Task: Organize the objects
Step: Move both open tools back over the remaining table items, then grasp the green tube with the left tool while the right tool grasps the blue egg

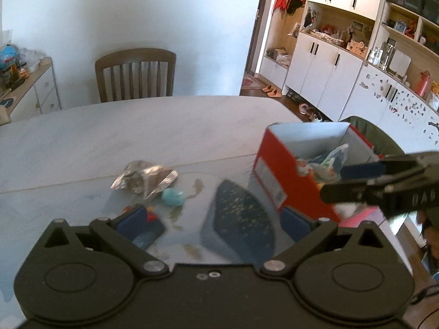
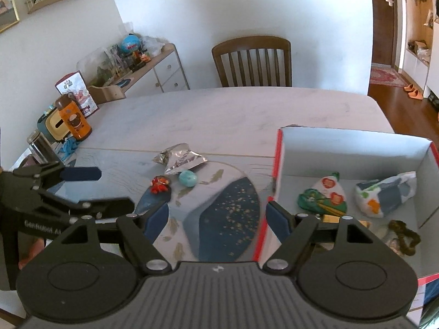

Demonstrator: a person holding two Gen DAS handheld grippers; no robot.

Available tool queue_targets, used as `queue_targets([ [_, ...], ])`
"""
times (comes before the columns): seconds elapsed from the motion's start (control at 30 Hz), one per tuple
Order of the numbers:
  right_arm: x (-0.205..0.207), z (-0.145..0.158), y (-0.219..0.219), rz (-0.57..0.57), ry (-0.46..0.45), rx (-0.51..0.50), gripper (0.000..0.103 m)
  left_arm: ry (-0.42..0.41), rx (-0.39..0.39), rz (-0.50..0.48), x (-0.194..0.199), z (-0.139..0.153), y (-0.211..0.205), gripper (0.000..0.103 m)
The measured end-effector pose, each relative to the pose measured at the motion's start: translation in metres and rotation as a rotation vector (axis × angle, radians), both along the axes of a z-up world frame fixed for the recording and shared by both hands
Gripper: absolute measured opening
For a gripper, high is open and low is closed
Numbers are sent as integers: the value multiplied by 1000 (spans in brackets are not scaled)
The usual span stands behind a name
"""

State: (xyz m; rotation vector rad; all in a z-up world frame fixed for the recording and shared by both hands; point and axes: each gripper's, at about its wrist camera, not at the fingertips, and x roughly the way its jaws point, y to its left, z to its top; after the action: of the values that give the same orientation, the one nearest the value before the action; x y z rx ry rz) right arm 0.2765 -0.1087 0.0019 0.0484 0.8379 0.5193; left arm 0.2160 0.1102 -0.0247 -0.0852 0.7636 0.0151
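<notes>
Red cardboard box (image 2: 277, 161), part-filled, sat right of the wide-open, empty right tool (image 2: 218, 219); left tool (image 1: 219, 219) likewise gaped empty. Next: grasp the turquoise egg (image 2: 188, 178) ahead.

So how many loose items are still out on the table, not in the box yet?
3, all left of the red box: a silver foil packet, a teal ball just before it, and a small red toy to its left.

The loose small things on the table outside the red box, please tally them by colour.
Silver: 1, the foil packet
Turquoise: 1, the round piece
Red-orange: 1, the small figure
Total: 3
</notes>
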Motion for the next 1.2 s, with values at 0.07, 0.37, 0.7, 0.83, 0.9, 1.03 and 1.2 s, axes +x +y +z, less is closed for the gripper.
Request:
queue_targets([
  [0.07, 3, -3, 10, -6, 5, -8, 78, 8, 6, -4, -6, -9, 11, 103],
  [0.37, 19, -21, 58, 38, 33, -62, 78, 50, 80, -73, -36, -54, 40, 103],
  [0.7, 44, -58, 102, 94, 90, -137, 78, 95, 109, -105, -50, -98, 50, 102],
  [0.83, 61, -74, 116, 93, 94, -174, 78, 106, 111, -115, -49, -109, 50, 102],
  [0.9, 69, -82, 123, 98, 96, -191, 78, 107, 97, -108, -48, -112, 52, 102],
  [1.03, 84, -98, 136, 134, 95, -222, 78, 112, 72, -96, -47, -117, 53, 102],
  [1.2, 103, -114, 148, 142, 112, -245, 64, 101, 81, -85, -49, -120, 49, 100],
])
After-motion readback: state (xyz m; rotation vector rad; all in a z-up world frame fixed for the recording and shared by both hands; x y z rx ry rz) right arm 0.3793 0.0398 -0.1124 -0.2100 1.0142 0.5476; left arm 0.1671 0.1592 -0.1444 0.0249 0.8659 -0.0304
